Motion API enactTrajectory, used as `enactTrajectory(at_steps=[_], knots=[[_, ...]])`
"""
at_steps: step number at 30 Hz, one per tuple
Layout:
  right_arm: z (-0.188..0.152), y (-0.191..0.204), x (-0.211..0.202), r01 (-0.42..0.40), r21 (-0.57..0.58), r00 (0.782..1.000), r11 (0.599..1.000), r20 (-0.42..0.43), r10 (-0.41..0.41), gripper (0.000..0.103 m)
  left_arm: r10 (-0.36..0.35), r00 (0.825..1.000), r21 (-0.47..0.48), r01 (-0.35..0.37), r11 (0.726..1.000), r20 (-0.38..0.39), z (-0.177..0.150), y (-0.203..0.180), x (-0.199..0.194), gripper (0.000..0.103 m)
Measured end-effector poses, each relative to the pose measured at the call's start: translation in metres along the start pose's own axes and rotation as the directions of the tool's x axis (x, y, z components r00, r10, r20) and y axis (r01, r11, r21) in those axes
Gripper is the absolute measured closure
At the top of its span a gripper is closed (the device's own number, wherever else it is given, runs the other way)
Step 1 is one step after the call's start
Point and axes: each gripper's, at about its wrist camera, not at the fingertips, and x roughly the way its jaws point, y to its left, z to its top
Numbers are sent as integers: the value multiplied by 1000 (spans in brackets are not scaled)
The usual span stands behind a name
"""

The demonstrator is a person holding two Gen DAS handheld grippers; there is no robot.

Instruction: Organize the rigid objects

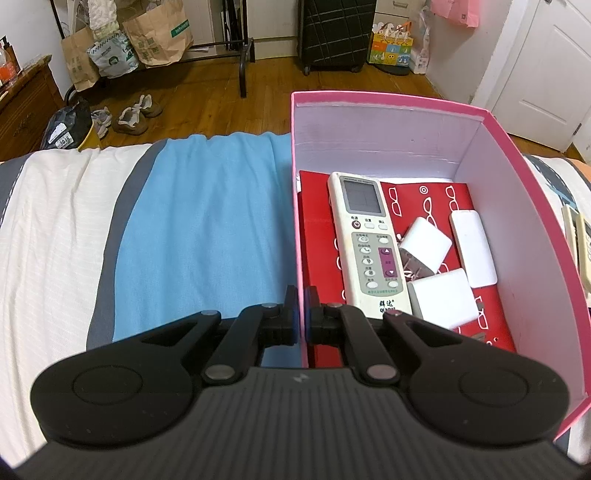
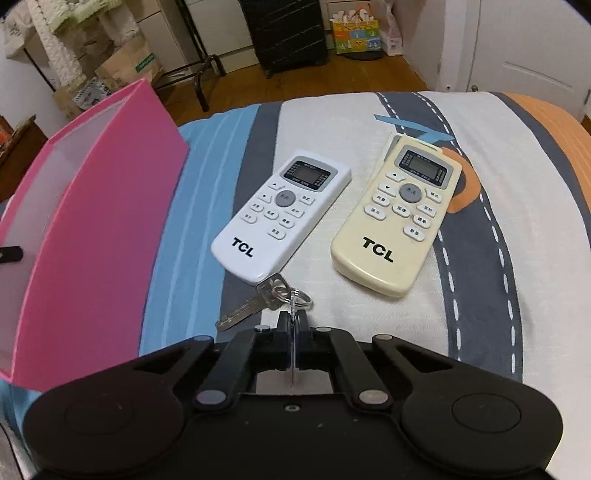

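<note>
A pink box [image 1: 406, 105] stands on the bed. It holds a white remote [image 1: 365, 240], two white chargers [image 1: 424, 242] [image 1: 443, 297], a white power bank [image 1: 472, 249] and a red booklet [image 1: 317, 236]. My left gripper [image 1: 303, 314] is shut on the box's left wall. In the right wrist view the box [image 2: 92, 229] is at the left. A white TCL remote [image 2: 280, 214] and a cream TCL remote [image 2: 399, 221] lie on the bedsheet. My right gripper [image 2: 292, 321] is shut on a key of the key ring [image 2: 266, 299], which hangs just before the white remote.
The bed has a blue, white and grey sheet [image 1: 207, 229]. Beyond its far edge lie wooden floor, shoes [image 1: 136, 114], paper bags [image 1: 159, 33], a black suitcase [image 1: 336, 33] and a white door [image 1: 543, 66]. Two remotes peek past the box's right wall [image 1: 580, 236].
</note>
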Motion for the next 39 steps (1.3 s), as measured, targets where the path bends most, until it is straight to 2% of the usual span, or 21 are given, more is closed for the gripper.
enactTrajectory(at_steps=[4,7,11,15,18,21,25,27,32,39], knots=[[-6,10,-9,36,-58,999,998,29,-34,100,1,1000,0,-1,1000,-2,-1,0,1,100],[-10,20,-31,40,-102,994,994,109,-29,100,4,1000,5,-4,1000,-6,-1,0,2,100],[-18,33,-73,52,-118,970,992,241,-23,100,-1,1000,16,1,1000,-7,-2,2,2,100],[-18,42,-112,3,-127,941,992,335,40,100,0,1000,11,0,1000,-10,-2,0,1,100],[-19,55,-132,-42,-156,926,987,366,98,100,7,1000,11,-7,1000,-10,-2,-2,1,100],[-23,72,-150,-132,-193,910,972,366,196,100,5,1000,4,-4,1000,-15,-2,-1,0,100],[-21,103,-164,-253,-253,884,934,332,330,100,-5,1000,-11,5,1000,-17,-1,2,0,100],[-17,120,-165,-284,-283,878,916,308,367,100,-4,1000,-9,3,1000,-16,-1,2,0,100],[0,157,-143,-259,-340,894,904,270,358,100,-3,1000,-8,3,1000,-14,-2,3,-1,100],[37,180,-90,-209,-289,930,934,236,281,100,-18,1000,-15,18,1000,-15,-2,4,-1,100]])
